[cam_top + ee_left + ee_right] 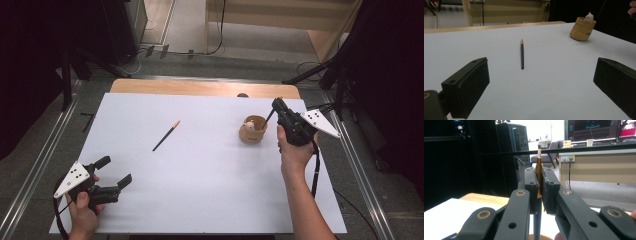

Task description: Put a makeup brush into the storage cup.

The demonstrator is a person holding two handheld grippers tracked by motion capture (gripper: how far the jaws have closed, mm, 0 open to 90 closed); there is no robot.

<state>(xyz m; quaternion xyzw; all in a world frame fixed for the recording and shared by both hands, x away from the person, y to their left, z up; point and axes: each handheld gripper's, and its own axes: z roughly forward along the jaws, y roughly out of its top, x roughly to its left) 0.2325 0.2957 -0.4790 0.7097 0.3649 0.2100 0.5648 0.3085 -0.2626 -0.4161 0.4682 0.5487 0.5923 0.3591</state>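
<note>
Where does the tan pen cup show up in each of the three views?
High view: the tan pen cup stands right of centre on the white table, just left of the right gripper.
Left gripper view: upper right, a small white figure at its rim.
Right gripper view: a sliver of its rim at the bottom edge, below the clamped pencil.
Shared landmark: the white table.

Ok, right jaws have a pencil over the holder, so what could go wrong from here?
1. The right gripper pinches its dark, gold-ended pencil near the top; it could swing and miss the small tan holder.
2. A knock could tip that holder.
3. The second dark pencil lies loose and could roll.
</note>
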